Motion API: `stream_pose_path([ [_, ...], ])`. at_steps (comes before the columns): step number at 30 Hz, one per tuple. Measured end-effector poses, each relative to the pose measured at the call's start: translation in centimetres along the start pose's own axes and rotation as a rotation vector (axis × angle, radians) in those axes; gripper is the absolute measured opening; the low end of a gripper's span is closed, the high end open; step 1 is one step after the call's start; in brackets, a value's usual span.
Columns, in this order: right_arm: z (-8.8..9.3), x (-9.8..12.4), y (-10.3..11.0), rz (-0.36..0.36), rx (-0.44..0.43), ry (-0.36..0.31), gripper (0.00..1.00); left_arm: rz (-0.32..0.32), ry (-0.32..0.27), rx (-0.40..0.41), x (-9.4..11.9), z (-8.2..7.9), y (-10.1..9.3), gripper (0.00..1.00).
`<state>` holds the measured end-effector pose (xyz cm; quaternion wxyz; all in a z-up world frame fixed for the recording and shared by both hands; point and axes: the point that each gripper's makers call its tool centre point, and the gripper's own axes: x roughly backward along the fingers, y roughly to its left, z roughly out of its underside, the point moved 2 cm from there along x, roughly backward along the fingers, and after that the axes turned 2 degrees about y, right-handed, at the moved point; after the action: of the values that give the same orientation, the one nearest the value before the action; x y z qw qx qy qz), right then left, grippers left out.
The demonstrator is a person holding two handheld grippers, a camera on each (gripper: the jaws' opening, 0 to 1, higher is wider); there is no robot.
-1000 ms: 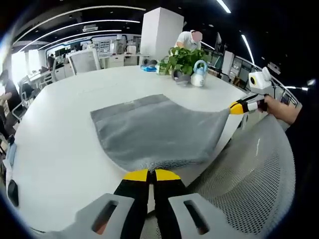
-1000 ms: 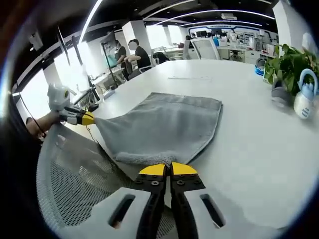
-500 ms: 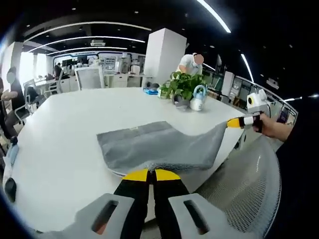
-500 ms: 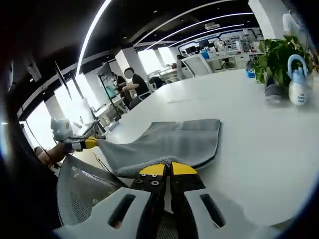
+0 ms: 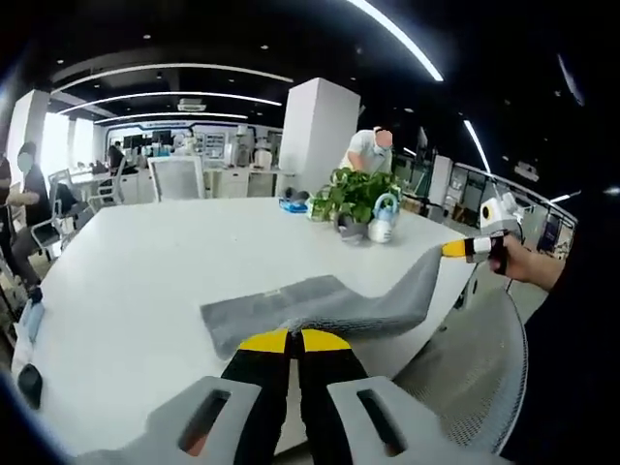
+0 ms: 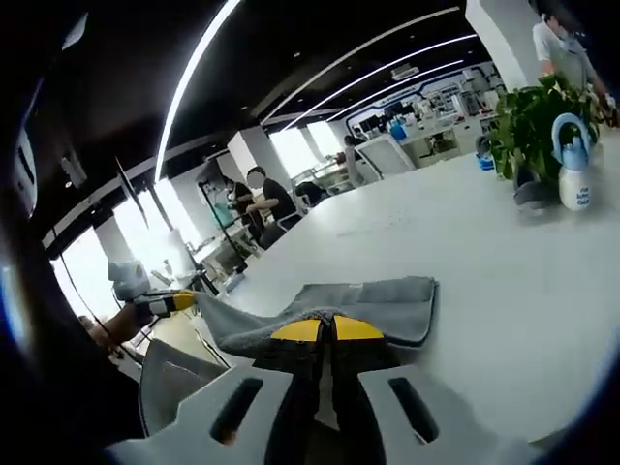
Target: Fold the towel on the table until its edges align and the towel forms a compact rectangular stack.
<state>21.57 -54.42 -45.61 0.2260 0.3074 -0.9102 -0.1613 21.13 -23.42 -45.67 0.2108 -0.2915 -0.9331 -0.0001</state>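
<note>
A grey towel [image 5: 320, 300] lies on the white table [image 5: 145, 262], its near edge lifted off the surface. My left gripper [image 5: 294, 340] is shut on one near corner of the towel. My right gripper [image 6: 326, 329] is shut on the other near corner of the towel [image 6: 368, 300]. In the left gripper view the right gripper [image 5: 463, 248] shows at the right, held by a hand, with the towel stretched up to it. The left gripper [image 6: 179, 301] appears at the left of the right gripper view, the towel edge sagging between the two.
A potted plant [image 5: 354, 194] and a small blue-and-white spray bottle [image 5: 385, 225] stand at the table's far side. A mesh office chair [image 5: 465, 378] sits below the near table edge. People sit and stand in the office behind.
Both grippers have risen with the towel's near corners, lifting that edge higher off the table. The far part of the towel stays flat.
</note>
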Motion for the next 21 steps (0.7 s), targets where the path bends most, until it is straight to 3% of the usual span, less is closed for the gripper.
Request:
stream_pose_path([
  [3,-0.5,0.1,0.3,-0.003,0.017,-0.014,0.0,-0.018,-0.028,-0.042,0.4,-0.9,0.1,0.02],
  [6,-1.1,0.2,0.5,-0.005,0.031,-0.018,0.0,-0.018,-0.056,-0.025,0.7,-1.4,0.2,0.02],
  [21,-2.5,0.8,1.1,-0.016,0.027,-0.055,0.0,-0.014,-0.101,-0.056,1.5,-3.2,0.2,0.02],
])
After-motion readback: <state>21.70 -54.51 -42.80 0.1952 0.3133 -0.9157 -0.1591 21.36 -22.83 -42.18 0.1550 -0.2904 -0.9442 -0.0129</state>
